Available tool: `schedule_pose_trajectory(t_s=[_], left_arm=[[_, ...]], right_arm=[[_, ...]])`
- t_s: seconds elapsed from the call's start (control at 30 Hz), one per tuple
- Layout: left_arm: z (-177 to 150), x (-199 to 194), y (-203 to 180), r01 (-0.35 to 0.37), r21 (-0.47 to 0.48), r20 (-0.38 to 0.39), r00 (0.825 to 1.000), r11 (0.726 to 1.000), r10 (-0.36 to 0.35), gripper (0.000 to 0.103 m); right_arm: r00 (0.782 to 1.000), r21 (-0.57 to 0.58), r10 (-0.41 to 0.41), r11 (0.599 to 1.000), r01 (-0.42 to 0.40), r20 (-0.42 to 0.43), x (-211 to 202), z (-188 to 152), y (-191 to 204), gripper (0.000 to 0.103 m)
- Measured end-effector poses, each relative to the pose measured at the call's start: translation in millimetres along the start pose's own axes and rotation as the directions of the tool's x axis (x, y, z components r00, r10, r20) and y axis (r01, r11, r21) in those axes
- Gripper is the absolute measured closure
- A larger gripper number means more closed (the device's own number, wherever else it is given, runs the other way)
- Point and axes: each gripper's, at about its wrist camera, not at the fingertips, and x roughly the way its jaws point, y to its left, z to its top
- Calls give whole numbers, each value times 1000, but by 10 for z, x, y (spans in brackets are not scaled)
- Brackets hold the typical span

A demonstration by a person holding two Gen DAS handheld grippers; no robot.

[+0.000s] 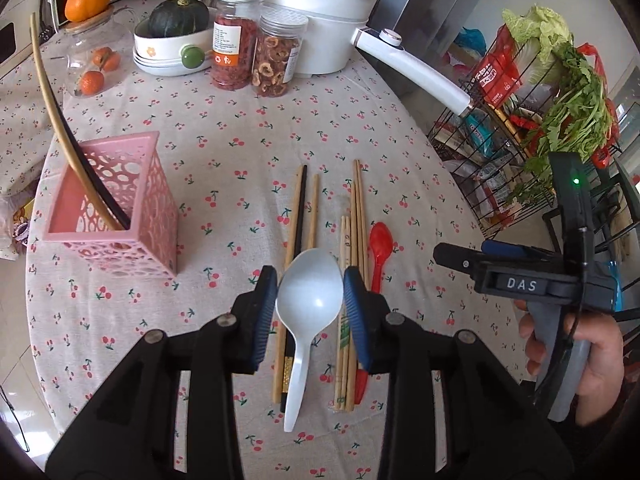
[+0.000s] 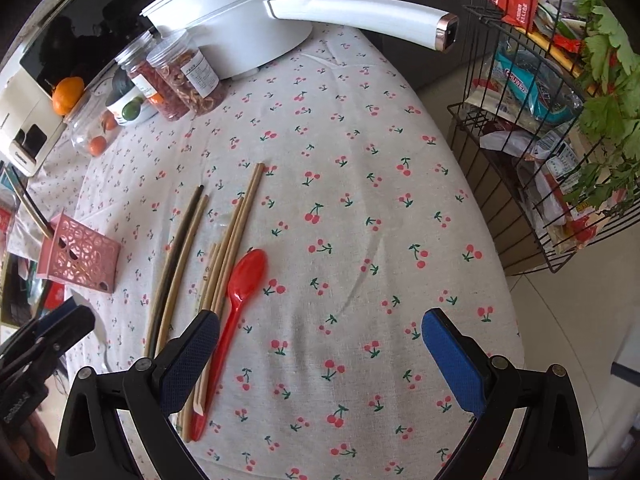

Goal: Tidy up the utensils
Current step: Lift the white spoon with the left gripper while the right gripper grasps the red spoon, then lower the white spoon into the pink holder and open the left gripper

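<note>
My left gripper (image 1: 310, 294) pinches the white spoon (image 1: 308, 300) by its bowl; my right gripper (image 2: 320, 344) gapes wide over bare tablecloth (image 2: 360, 200), holding nothing, its left finger hiding part of the red spoon (image 2: 236, 300).

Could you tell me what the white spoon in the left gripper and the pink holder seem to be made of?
The large white spoon, clamped by its bowl in the left gripper, looks like smooth, glossy plastic: slightly translucent, with a soft highlight. The square pink perforated utensil holder looks like moulded matte plastic: uniform colour and regular round cut-outs. Neither can be confirmed by look alone.
</note>
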Motion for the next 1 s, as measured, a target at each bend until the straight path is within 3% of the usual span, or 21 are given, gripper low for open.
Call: schedule_pose_trajectory(t_s=[0.2,0.37,0.5,0.6,0.77,1.0], left_arm=[[-150,-237,270,28,-21,78,997,999,-26,67],[-179,-309,442,72,-65,77,995,995,-67,67],[-203,-366,539,94,-91,79,993,991,-87,67],[-224,-409,559,98,-93,87,992,991,-90,67],[-251,-483,609,96,-97,109,990,991,-85,67],[-244,-671,666,106,-103,170,982,989,-87,67]], right_arm=[[998,-43,-30,999,28,-63,319,11,163,1],[995,-81,-66,995,59,-76,518,37,306,2],[986,-128,-161,980,154,-46,613,54,424,7],[989,-128,-149,981,146,-17,595,84,490,18],[994,-180,-106,978,106,7,536,87,674,70],[998,-145,-59,987,62,30,480,47,624,76]])
